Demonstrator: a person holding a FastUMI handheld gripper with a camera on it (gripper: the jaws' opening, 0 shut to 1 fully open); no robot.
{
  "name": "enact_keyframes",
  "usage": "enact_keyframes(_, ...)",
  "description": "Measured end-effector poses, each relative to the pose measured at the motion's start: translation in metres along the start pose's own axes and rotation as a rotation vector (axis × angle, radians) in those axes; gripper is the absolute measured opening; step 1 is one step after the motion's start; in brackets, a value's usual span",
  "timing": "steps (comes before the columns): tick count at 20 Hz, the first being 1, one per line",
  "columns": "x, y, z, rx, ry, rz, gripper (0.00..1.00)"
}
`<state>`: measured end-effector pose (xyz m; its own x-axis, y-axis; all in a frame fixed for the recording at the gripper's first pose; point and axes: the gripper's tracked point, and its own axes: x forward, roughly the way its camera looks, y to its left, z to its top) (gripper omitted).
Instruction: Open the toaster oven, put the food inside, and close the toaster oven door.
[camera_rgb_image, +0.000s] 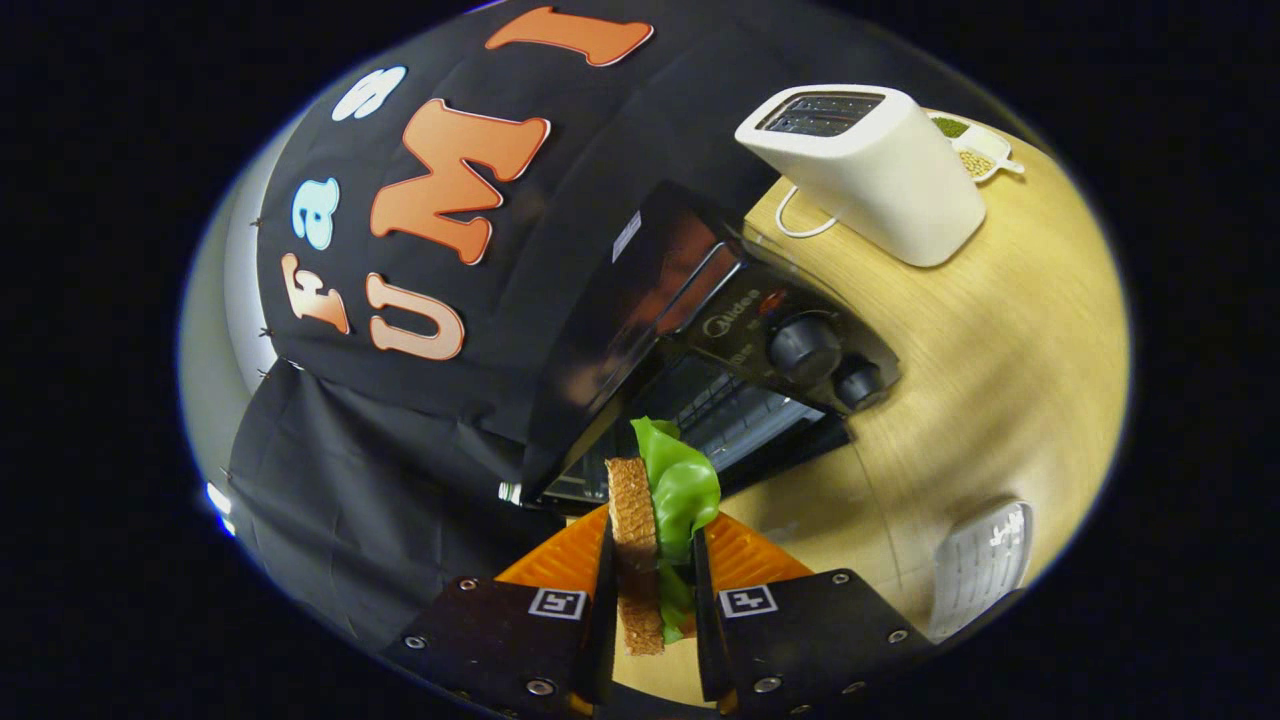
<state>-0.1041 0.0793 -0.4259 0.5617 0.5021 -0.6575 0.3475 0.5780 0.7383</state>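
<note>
My gripper (652, 545) is shut on a sandwich (655, 510), a slice of brown bread with green lettuce, held edge-on between both fingers. Just beyond the fingers stands the black toaster oven (690, 340), seen tilted. Its door is open and the wire rack (720, 410) inside shows. Two round knobs (805, 348) sit on its control panel. The sandwich's top end reaches close to the oven's opening.
A white pop-up toaster (870, 165) with a cord stands on the wooden table (1000, 340) beyond the oven. A small white dish of beans (975, 150) lies behind it. A white ribbed object (980, 565) rests on the table near the fingers.
</note>
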Motion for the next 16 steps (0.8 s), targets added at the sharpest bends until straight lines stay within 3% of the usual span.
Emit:
enact_keyframes(11,0.082,0.001,0.018,0.127,-0.247,0.028,0.34)
enact_keyframes(16,0.110,-0.006,0.022,0.154,-0.302,0.001,0.37)
